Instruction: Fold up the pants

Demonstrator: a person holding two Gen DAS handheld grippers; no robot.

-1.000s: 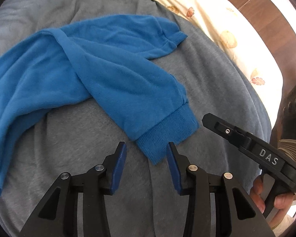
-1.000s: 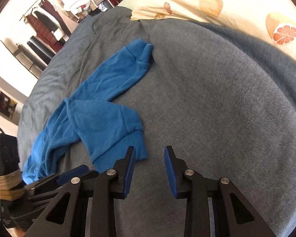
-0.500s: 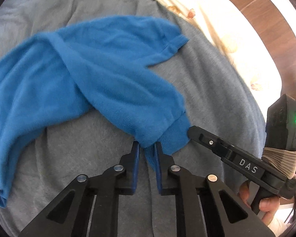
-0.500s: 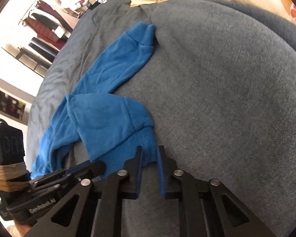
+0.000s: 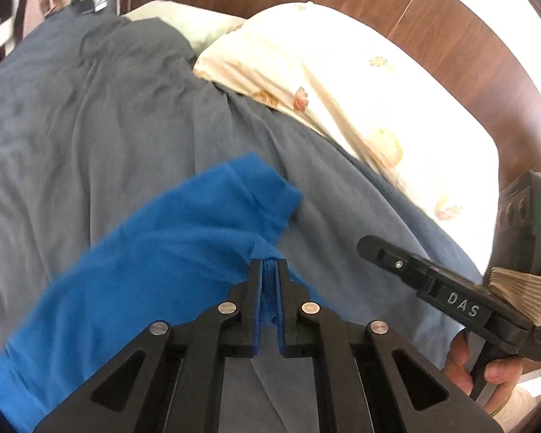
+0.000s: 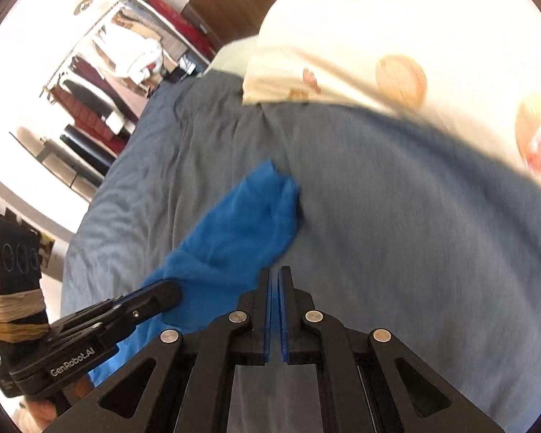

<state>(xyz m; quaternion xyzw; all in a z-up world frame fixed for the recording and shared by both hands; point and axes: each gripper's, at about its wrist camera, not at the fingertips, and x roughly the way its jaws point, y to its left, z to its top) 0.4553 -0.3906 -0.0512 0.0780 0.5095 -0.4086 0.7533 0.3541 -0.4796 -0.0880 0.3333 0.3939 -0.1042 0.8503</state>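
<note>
L gripper (image 5: 269, 270) clamped on pants (image 5: 155, 270) cuff | R gripper (image 6: 277, 281) pinched shut, same cuff I judge | pants trail forward-left of both | I carry toward far cuff (image 5: 270, 187)

Blue pants (image 5: 155, 274): lower left end cut off by the left wrist view's edge; cloth under the left gripper (image 5: 269, 270) hidden by its black frame. Right wrist view: pants (image 6: 234, 238) and pillow (image 6: 396, 54) motion-blurred. Clothes rack (image 6: 119, 68) blurred, single garments not distinguishable. Cloth inside the right gripper (image 6: 277, 278) barely visible.
</note>
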